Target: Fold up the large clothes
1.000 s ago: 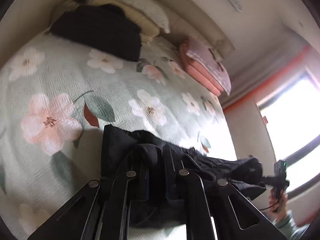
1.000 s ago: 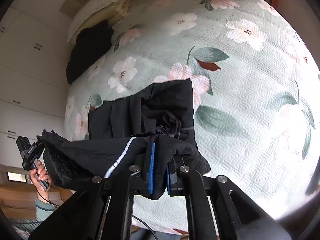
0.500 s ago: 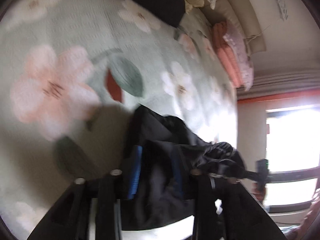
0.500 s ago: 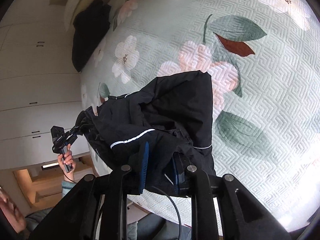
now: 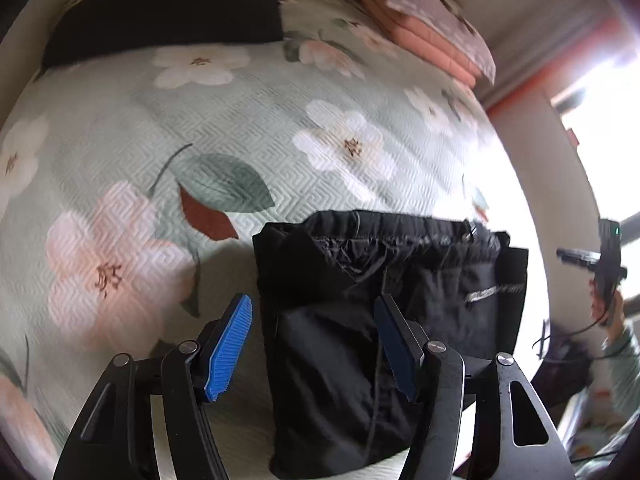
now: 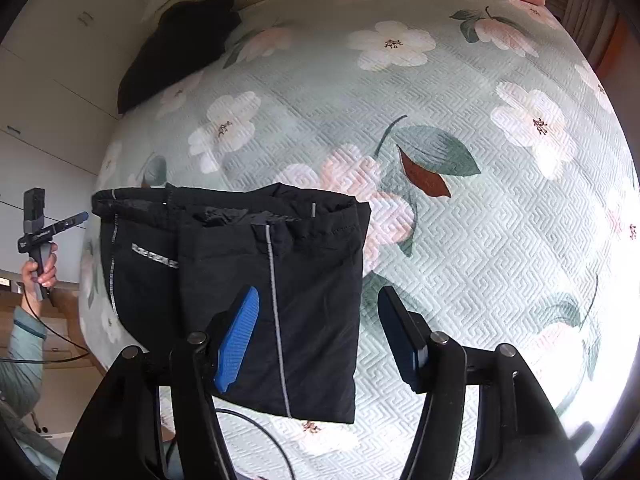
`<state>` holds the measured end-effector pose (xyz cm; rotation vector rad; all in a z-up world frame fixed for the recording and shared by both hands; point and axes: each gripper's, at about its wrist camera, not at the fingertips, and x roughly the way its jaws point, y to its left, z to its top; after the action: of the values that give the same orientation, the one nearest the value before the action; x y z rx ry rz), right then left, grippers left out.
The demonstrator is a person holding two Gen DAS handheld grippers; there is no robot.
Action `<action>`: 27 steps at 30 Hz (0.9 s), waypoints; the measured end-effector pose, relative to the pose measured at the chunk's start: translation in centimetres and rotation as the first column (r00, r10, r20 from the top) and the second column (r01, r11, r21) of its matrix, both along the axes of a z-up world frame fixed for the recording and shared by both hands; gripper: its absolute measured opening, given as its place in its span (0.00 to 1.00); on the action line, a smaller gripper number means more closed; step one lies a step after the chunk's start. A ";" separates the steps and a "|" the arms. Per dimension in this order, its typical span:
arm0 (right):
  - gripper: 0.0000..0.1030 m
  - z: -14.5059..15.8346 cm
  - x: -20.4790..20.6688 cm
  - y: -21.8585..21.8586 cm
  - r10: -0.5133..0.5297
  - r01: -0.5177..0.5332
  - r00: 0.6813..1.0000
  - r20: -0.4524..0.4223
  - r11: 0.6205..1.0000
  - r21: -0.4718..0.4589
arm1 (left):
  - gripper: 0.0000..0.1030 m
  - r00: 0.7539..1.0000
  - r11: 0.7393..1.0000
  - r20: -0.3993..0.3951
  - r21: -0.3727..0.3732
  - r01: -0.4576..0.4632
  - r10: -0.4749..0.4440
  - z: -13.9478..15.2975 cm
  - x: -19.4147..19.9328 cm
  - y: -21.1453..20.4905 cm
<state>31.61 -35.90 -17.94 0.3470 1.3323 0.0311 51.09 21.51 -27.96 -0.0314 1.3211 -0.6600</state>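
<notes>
A black garment (image 5: 420, 264) with thin reflective stripes lies folded in a flat rectangle on the floral bedspread (image 5: 248, 120). My left gripper (image 5: 312, 304) hovers over the garment's left edge. Its jaws are opening and its blue pads (image 5: 232, 340) touch nothing. In the right wrist view the same garment (image 6: 224, 248) shows a grey stripe down its middle. My right gripper (image 6: 318, 294) hangs above the garment's right edge. Its jaws are also opening, and the cloth lies below them, not pinched.
A dark folded cloth (image 5: 168, 12) and pale pillows lie at the head of the bed. Folded pink blankets (image 5: 424, 36) sit at the far right corner. A bright window (image 5: 600, 128) is to the right of the bed, and white cupboards (image 6: 48, 64) to its left.
Both grippers were shut on the black garment and held it up between them. They have come down and opened, and the garment now lies folded flat on the bed.
</notes>
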 end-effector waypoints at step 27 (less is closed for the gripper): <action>0.17 -7.5 2.4 4.3 0.044 -0.019 0.989 0.140 0.984 -0.178 | 0.09 0.998 0.980 -0.004 -0.189 -0.058 0.058 -3.6 0.5 -2.0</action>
<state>34.00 -31.60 -25.43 0.1702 1.1883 -0.0349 51.60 19.47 -31.54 -0.2232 1.2474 -0.7340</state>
